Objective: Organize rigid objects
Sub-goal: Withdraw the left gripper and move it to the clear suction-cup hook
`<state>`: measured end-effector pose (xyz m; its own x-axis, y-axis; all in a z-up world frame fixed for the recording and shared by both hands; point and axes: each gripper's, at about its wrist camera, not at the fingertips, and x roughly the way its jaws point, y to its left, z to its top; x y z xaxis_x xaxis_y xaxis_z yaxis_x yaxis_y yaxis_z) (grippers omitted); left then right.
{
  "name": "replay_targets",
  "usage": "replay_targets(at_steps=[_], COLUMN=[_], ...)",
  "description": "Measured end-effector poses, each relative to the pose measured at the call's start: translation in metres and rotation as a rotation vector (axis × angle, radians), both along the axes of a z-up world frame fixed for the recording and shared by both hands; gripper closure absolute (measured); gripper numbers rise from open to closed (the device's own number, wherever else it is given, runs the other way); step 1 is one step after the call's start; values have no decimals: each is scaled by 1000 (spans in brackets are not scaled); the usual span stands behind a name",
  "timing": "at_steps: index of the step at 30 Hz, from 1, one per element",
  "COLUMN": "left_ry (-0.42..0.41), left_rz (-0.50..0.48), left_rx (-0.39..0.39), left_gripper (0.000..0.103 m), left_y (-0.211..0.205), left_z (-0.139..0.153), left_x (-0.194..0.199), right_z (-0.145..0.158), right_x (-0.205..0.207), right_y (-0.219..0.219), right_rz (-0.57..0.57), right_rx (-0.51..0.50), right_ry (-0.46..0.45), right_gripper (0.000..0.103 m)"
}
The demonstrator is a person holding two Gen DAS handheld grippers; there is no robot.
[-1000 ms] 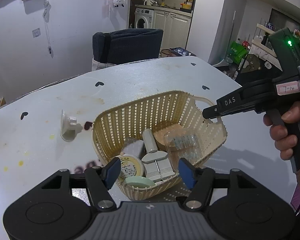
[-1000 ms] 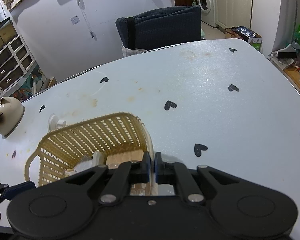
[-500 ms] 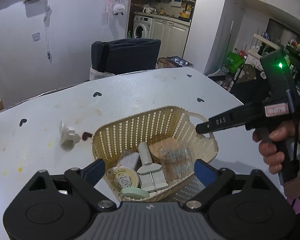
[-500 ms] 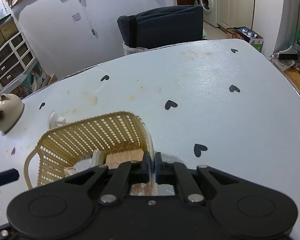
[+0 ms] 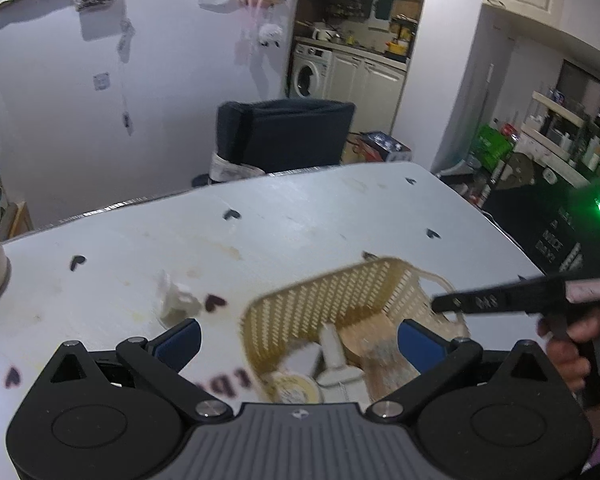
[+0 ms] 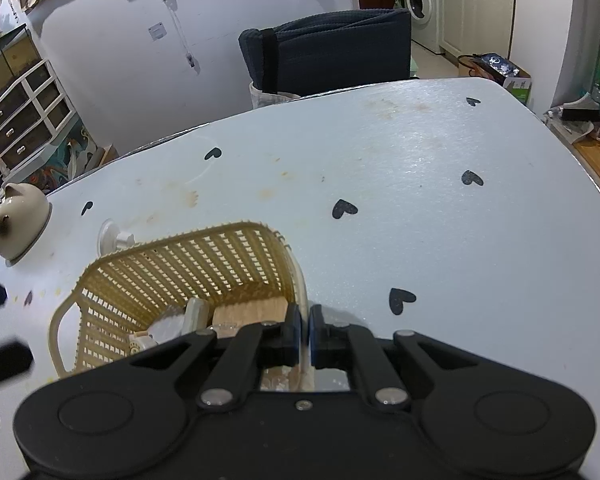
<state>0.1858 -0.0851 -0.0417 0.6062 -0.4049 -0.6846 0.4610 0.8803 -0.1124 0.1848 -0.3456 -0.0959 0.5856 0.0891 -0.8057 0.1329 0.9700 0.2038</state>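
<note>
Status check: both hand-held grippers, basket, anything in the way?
Left hand-held gripper open, empty. Right hand-held gripper shut on basket rim. White suction hook loose on table beside basket, nothing blocking.

basket point(image 6: 204, 264): cream plastic, woven lattice, slightly glossy, gripped between the right jaws
bench point(image 6: 420, 184): pale cover, fine grain, soft sheen, black heart prints
block in basket point(image 6: 248, 310): looks like matt wood
chair point(image 6: 332, 48): dark ribbed cloth

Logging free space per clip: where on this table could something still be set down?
Bare top lies right of the basket, toward the chair. A smaller patch runs beyond the suction hook. Crowded: the basket, the cat-shaped pot corner.
</note>
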Motion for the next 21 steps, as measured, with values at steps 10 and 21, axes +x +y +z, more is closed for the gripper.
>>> replay_targets(at_steps=[10, 21], left_ry=[-29, -6], left_rz=[87, 186], left_rx=[-4, -11], left_gripper=[0, 0], left_y=[22, 41], left_z=[0, -27], left_x=[39, 82], right_z=[1, 2], right_x=[2, 6], right_y=[1, 1], right_rz=[43, 76], right_rx=[-18, -22], right_ry=[9, 28], right_gripper=[98, 98])
